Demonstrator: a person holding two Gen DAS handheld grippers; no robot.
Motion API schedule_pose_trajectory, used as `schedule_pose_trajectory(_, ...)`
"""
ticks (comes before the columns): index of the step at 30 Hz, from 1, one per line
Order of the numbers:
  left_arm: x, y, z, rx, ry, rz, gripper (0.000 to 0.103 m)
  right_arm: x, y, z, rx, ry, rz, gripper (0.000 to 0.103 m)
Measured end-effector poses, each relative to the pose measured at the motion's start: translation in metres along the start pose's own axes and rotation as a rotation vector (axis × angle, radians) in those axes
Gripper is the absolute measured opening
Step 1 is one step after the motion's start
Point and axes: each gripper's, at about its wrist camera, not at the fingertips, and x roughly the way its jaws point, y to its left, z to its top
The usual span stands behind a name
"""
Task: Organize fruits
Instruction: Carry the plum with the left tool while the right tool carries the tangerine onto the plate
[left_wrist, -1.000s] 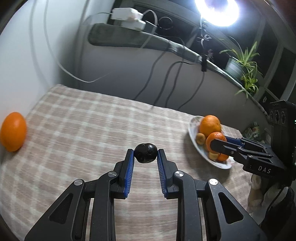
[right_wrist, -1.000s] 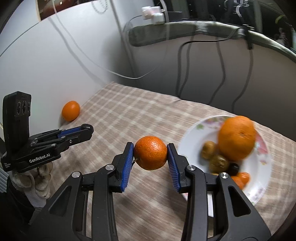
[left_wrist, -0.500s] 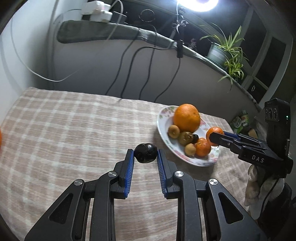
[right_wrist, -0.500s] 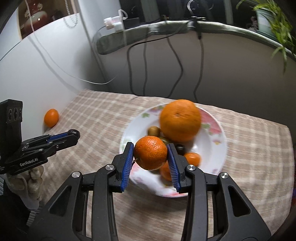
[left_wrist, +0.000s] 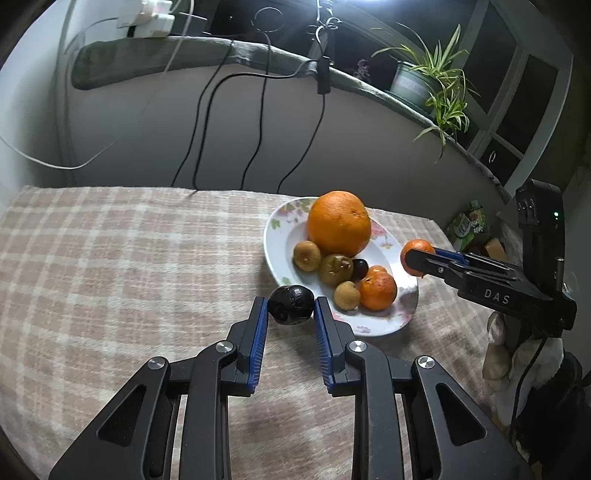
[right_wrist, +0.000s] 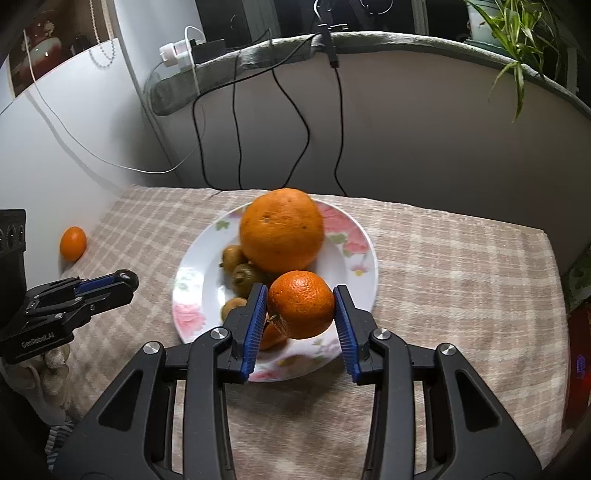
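Observation:
My left gripper (left_wrist: 290, 304) is shut on a small dark fruit (left_wrist: 291, 305) and holds it just left of the white flowered plate (left_wrist: 284, 221). My right gripper (right_wrist: 300, 303) is shut on a mandarin (right_wrist: 301, 304) and holds it over the near part of the plate (right_wrist: 354, 240). The plate holds a large orange (left_wrist: 339, 222), several small brown fruits (left_wrist: 306, 255) and a mandarin (left_wrist: 378, 290). The right gripper with its mandarin (left_wrist: 416, 254) also shows in the left wrist view, at the plate's right rim. The left gripper (right_wrist: 125, 278) shows in the right wrist view.
A loose orange (right_wrist: 73, 243) lies on the checked tablecloth (left_wrist: 110, 266) at the far left by the white wall. Cables (left_wrist: 258, 122) hang down the back wall. A potted plant (left_wrist: 424, 81) stands on the ledge. The table's right edge (right_wrist: 550, 266) is close to the plate.
Both grippers have moved toward the plate with their fruits. The right one now holds the mandarin over the plate's near part; the left one has come up to the plate's left rim.

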Motion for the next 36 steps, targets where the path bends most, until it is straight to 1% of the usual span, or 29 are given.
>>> schedule_pose_trajectory(7,0.009,-0.009,0.002,0.025,0.016,-0.007,0.024,0.008,-0.009,-0.001,0.004,0.019,-0.019,0.038)
schedule_pose_trajectory(19,0.017,-0.016,0.005,0.041,0.032,-0.011,0.024,0.013,-0.016,0.003,0.003,0.023,-0.028,0.038)
schedule_pose_trajectory(26,0.02,-0.019,0.005,0.045,0.038,-0.014,0.024,0.019,-0.018,0.001,0.004,0.039,-0.023,0.038)
schedule_pose_trajectory(36,0.023,-0.021,0.006,0.048,0.044,-0.02,0.024,0.02,-0.016,0.003,-0.004,0.035,-0.025,0.039)
